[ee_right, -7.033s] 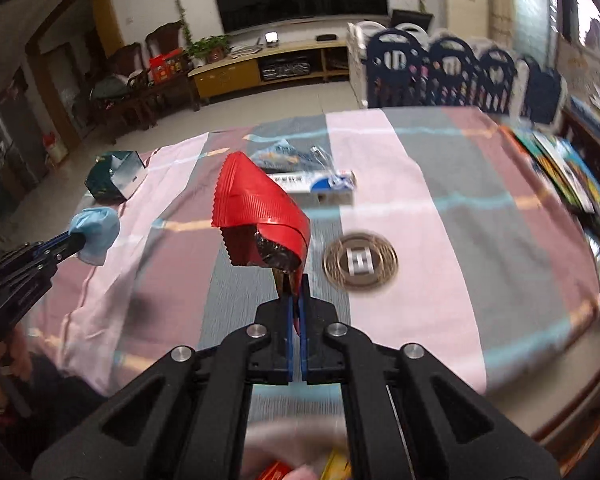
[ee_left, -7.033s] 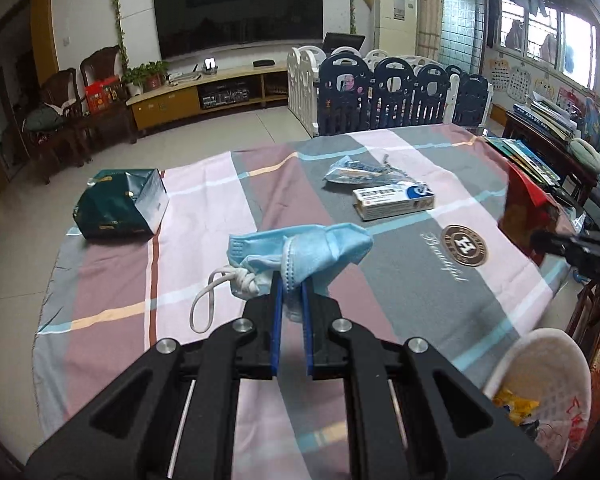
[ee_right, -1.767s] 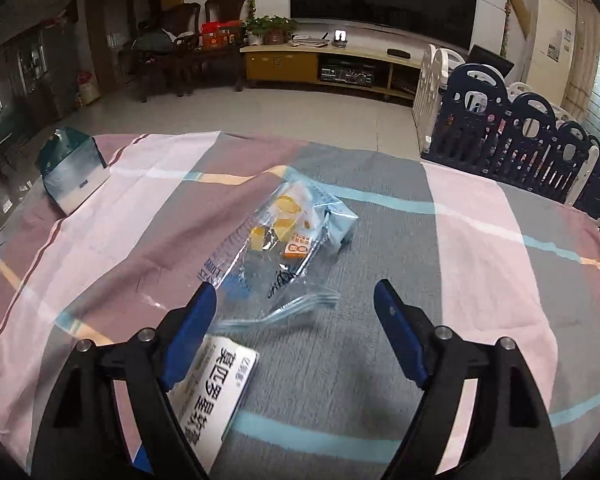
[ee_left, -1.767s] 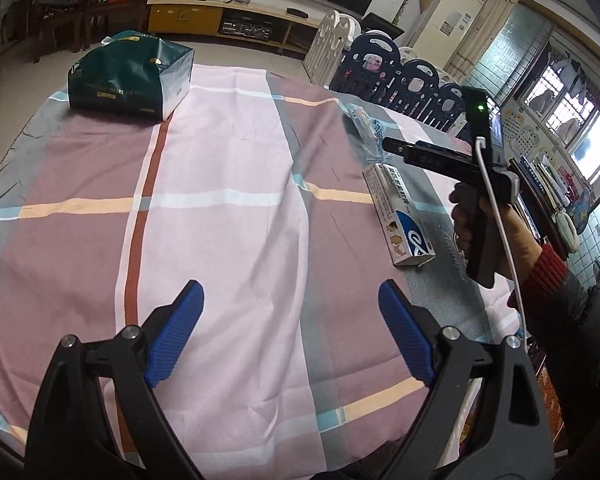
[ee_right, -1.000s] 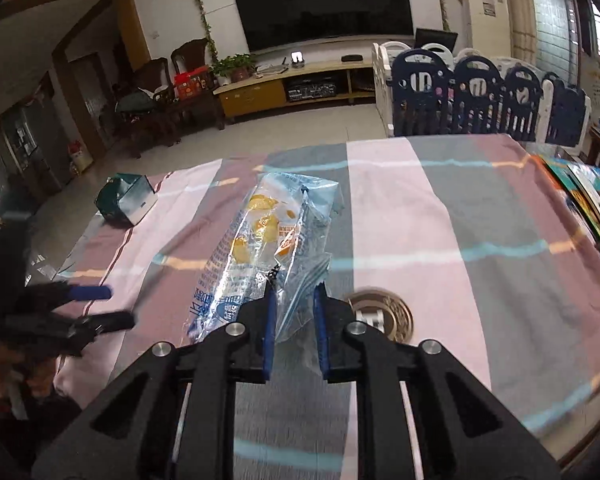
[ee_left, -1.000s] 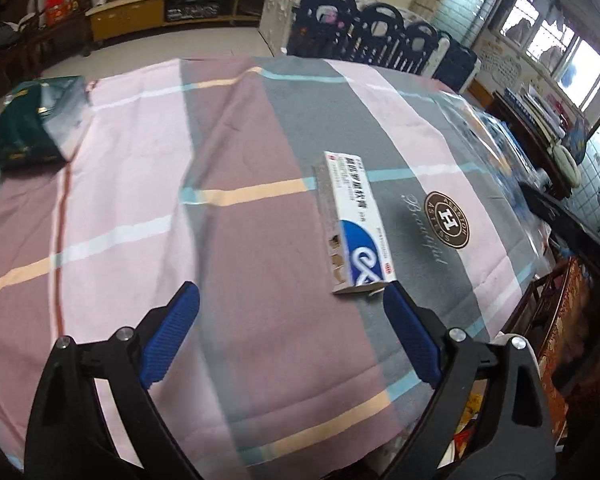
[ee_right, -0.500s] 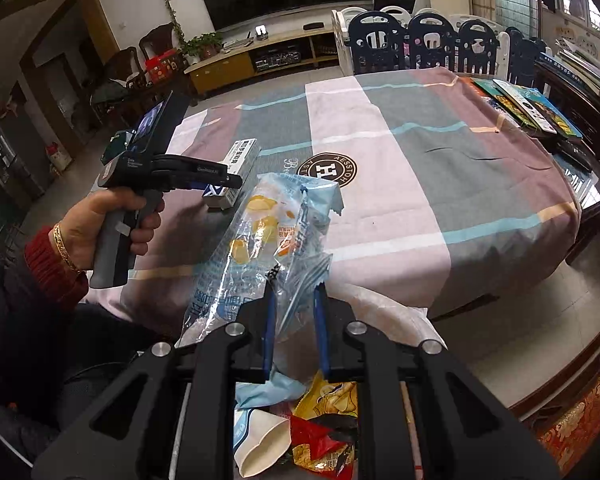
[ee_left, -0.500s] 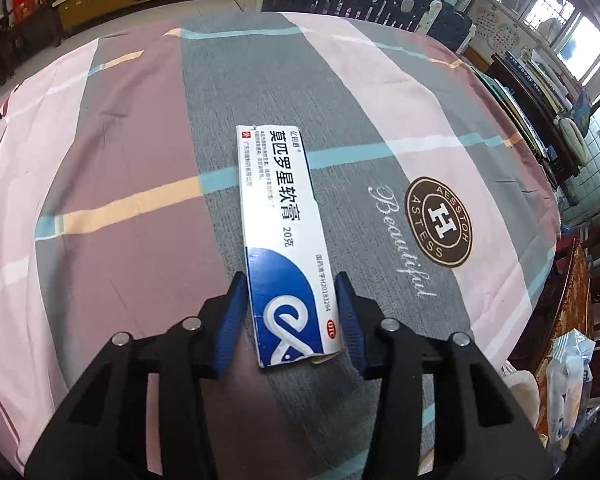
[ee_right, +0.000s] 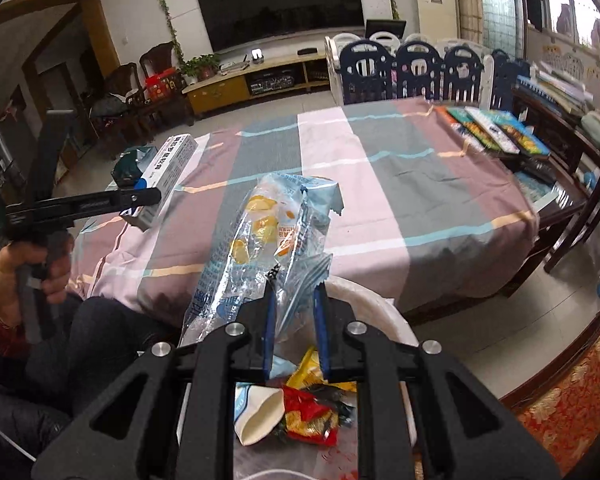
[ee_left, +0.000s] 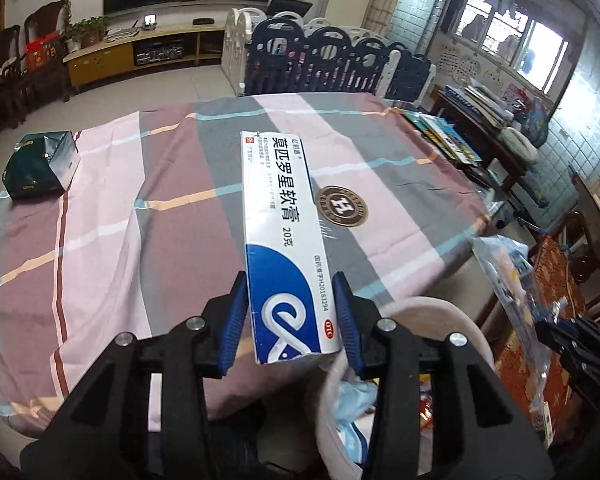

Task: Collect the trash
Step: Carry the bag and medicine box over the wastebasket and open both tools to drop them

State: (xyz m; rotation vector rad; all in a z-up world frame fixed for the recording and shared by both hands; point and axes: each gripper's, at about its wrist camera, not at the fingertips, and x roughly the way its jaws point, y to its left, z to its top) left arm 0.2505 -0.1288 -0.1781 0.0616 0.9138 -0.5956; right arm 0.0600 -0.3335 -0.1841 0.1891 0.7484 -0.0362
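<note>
My left gripper [ee_left: 290, 284] is shut on the near end of a long white-and-blue medicine box [ee_left: 280, 208], which hangs lifted above the striped tablecloth [ee_left: 160, 184]. In the right wrist view the box [ee_right: 168, 168] sticks out of the left gripper [ee_right: 140, 196] at the left, held by a hand. My right gripper [ee_right: 294, 286] is shut on a crumpled clear snack bag [ee_right: 268, 232] above the white bin [ee_right: 380, 312]. The bin holds a paper cup [ee_right: 260, 416] and red and yellow wrappers. In the left wrist view the bin rim [ee_left: 440, 308] shows low right, with the bag [ee_left: 516, 280] beside it.
A dark green box [ee_left: 36, 164] lies at the table's far left. Books [ee_right: 496, 128] line the table's right edge, beside a dark wooden chair [ee_right: 580, 208]. A blue-and-white playpen fence [ee_right: 412, 68] stands behind the table. The person's legs [ee_right: 92, 344] are left of the bin.
The left gripper closed on the medicine box, lifted it off the cloth and drew it back toward the bin. The right gripper carried the snack bag from over the table to above the bin.
</note>
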